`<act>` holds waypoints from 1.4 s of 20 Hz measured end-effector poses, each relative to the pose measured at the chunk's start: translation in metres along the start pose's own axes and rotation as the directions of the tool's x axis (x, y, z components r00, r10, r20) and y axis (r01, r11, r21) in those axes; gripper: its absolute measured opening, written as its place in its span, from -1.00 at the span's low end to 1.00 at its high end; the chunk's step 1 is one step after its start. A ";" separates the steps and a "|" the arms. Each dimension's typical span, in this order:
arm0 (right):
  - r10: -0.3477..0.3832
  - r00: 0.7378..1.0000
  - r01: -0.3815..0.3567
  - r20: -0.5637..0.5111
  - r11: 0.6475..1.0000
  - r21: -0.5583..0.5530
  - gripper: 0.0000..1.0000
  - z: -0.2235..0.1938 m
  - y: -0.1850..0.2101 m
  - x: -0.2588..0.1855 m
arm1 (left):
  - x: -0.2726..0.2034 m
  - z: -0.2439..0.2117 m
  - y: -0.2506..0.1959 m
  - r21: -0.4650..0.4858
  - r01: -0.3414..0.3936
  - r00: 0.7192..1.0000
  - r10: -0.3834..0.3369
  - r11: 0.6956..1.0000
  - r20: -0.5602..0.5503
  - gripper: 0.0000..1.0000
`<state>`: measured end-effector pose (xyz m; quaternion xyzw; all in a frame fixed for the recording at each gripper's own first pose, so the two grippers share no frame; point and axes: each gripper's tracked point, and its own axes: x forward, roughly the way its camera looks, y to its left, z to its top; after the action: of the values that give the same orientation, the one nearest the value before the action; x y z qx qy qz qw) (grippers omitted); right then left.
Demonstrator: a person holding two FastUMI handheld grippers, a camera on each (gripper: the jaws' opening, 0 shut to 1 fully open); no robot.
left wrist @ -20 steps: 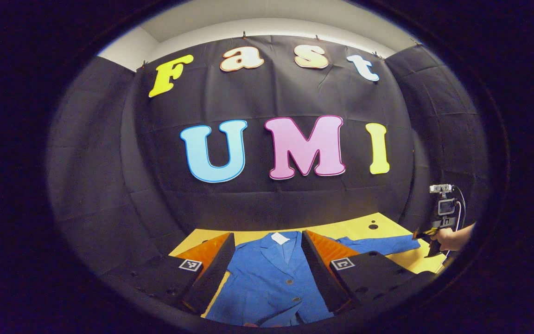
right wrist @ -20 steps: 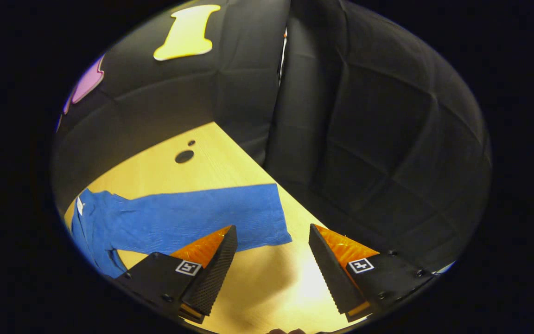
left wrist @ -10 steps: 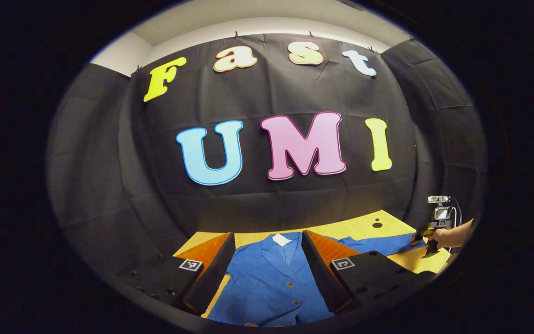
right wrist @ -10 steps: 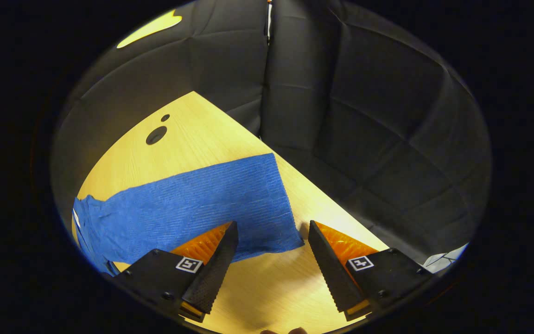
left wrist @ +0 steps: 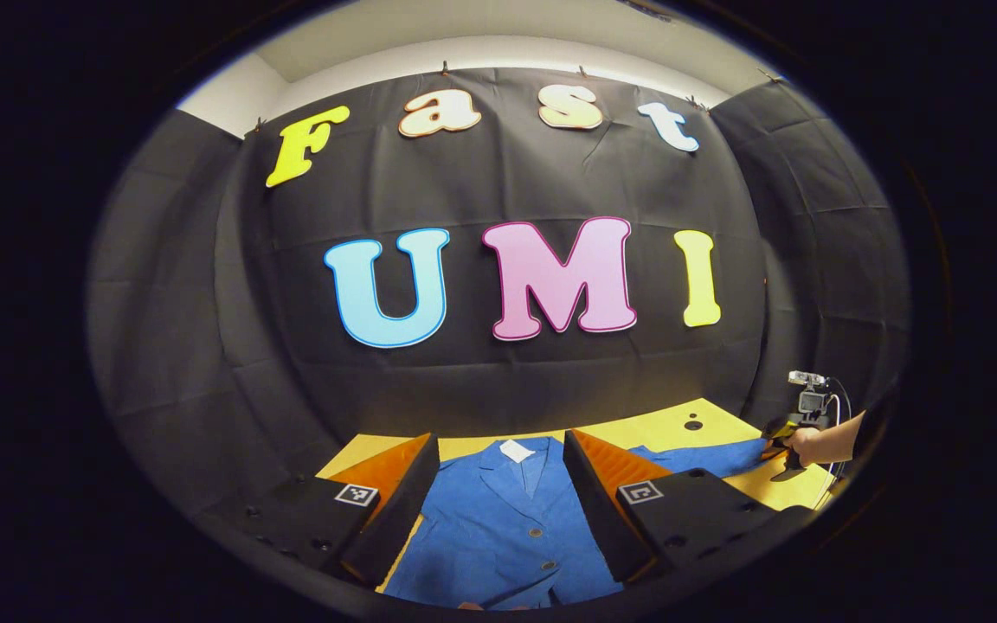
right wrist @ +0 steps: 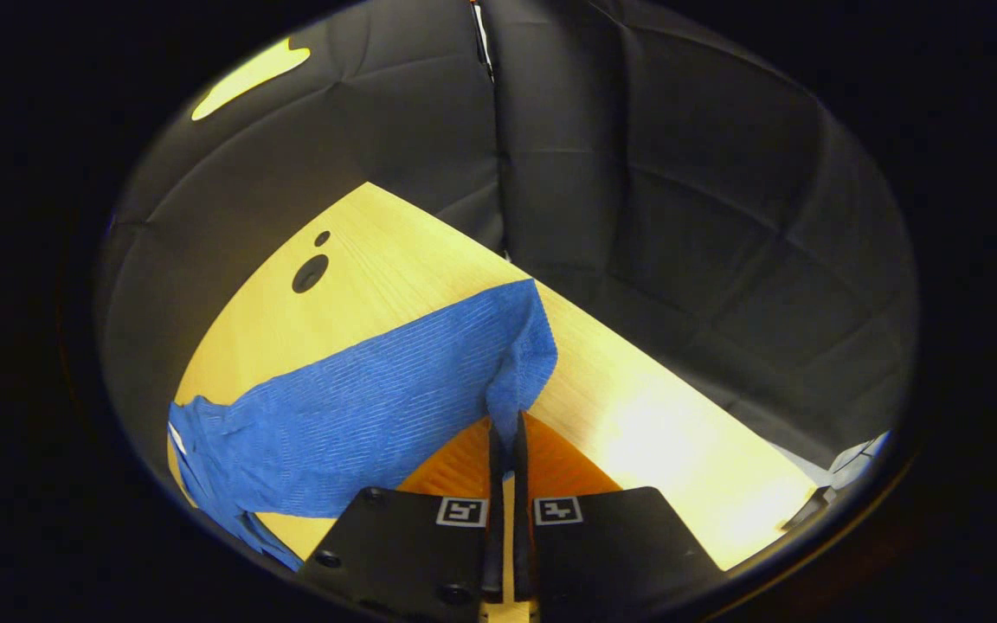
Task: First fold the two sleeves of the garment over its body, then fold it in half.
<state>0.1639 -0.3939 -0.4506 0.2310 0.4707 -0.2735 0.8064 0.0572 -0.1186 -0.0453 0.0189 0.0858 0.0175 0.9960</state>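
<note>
Now we have the right gripper [right wrist: 505, 437] with its fingers pressed together on the cuff end of the blue jacket's sleeve [right wrist: 395, 407], the cloth puckering up just ahead of the tips. The jacket [left wrist: 507, 528] lies flat on the yellow table [right wrist: 637, 407], collar away from us, and this sleeve stretches out sideways from its body. We judge the step in hand to be the first sleeve fold, with the grip only just taken.

To do it well, we should lift the cuff just clear of the table, carry it in an arc across toward the jacket's body, and lay it down flat before letting go, so the fold line falls at the shoulder seam. Pulling too hard could drag the whole jacket sideways; the fabric looks thin and limp, so a low, slow sweep should keep it smooth.

Our left gripper [left wrist: 498, 484] hovers over the jacket's front with its fingers well apart, holding nothing; the buttons and collar sit between them. It could press the body down if the cloth starts to slide.

The right gripper view gives us the pinch itself and the bunched cuff close up. The left gripper view gives us instead the jacket's front and collar, and farther off the hand [left wrist: 814, 443] with the right gripper at the sleeve's far end.
</note>
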 end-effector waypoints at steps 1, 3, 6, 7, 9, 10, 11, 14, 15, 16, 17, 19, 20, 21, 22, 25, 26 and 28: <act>0.005 1.000 -0.005 0.020 1.000 -0.010 -0.96 0.000 0.000 0.000 | -0.003 -0.002 0.002 -0.005 -0.004 1.000 0.004 1.000 -0.002 0.65; 0.001 0.999 0.000 0.052 1.000 -0.031 -0.97 0.000 0.003 -0.005 | -0.004 -0.003 0.003 -0.013 0.000 1.000 0.000 1.000 -0.005 0.65; 0.025 0.993 -0.022 0.118 1.000 -0.021 -0.97 0.008 0.012 -0.030 | -0.005 0.000 0.007 -0.002 0.011 1.000 -0.011 1.000 -0.001 0.66; 0.035 0.989 -0.035 0.145 0.999 -0.009 -0.97 0.013 0.018 -0.045 | -0.005 0.002 0.010 0.002 0.013 1.000 -0.013 1.000 0.008 0.66; 0.074 0.973 -0.077 0.218 0.997 0.002 -0.96 0.025 0.040 -0.076 | -0.008 0.004 0.016 -0.001 0.020 1.000 -0.020 1.000 0.022 0.66; 0.102 0.963 -0.103 0.251 0.995 -0.010 -0.97 0.026 0.056 -0.092 | -0.008 0.005 0.019 -0.011 0.023 0.999 -0.023 1.000 0.024 0.66; 0.138 0.951 -0.135 0.276 0.990 -0.032 -0.97 0.026 0.076 -0.109 | -0.011 0.002 0.023 -0.023 0.027 0.999 -0.027 0.999 0.025 0.66; 0.266 0.922 -0.234 0.283 0.962 -0.140 -0.98 0.007 0.149 -0.154 | -0.019 -0.002 0.038 -0.061 0.033 0.999 -0.031 0.998 0.029 0.66; 0.306 0.911 -0.265 0.277 0.948 -0.175 -0.98 0.001 0.174 -0.166 | -0.023 -0.004 0.047 -0.069 0.028 0.999 -0.026 0.997 0.031 0.66; 0.346 0.898 -0.298 0.271 0.932 -0.204 -0.98 -0.009 0.200 -0.177 | -0.027 -0.005 0.056 -0.075 0.018 0.999 -0.015 0.997 0.033 0.66; 0.385 0.886 -0.332 0.258 0.915 -0.228 -0.98 -0.020 0.226 -0.189 | -0.031 -0.007 0.067 -0.082 0.006 0.999 -0.003 0.997 0.035 0.66; 0.451 0.867 -0.391 0.213 0.880 -0.271 -0.98 -0.049 0.277 -0.204 | -0.039 -0.015 0.089 -0.098 -0.024 0.999 0.026 0.995 0.026 0.65; 0.479 0.857 -0.415 0.190 0.861 -0.295 -0.98 -0.064 0.302 -0.208 | -0.043 -0.019 0.101 -0.108 -0.041 0.999 0.044 0.993 0.019 0.65; 0.501 0.851 -0.436 0.159 0.842 -0.318 -0.98 -0.080 0.324 -0.212 | -0.050 -0.025 0.113 -0.116 -0.059 0.998 0.061 0.991 0.012 0.66; 0.523 0.844 -0.461 0.120 0.822 -0.334 -0.98 -0.102 0.350 -0.217 | -0.057 -0.030 0.126 -0.121 -0.080 0.997 0.080 0.989 0.003 0.66; 0.586 0.810 -0.541 0.020 0.759 -0.362 -0.99 -0.165 0.425 -0.228 | -0.076 -0.056 0.167 -0.137 -0.162 0.986 0.157 0.977 -0.048 0.66; 0.604 0.797 -0.567 -0.017 0.738 -0.365 -0.98 -0.188 0.448 -0.232 | -0.081 -0.064 0.180 -0.151 -0.190 0.981 0.182 0.970 -0.068 0.66; 0.631 0.770 -0.617 -0.092 0.701 -0.358 -0.99 -0.237 0.495 -0.237 | -0.092 -0.081 0.202 -0.185 -0.241 0.969 0.224 0.953 -0.108 0.65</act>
<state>0.2433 0.1764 -0.2909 0.2163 0.3918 0.1044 0.8881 -0.0536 0.0822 -0.1010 -0.0703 0.1234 0.1438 0.9794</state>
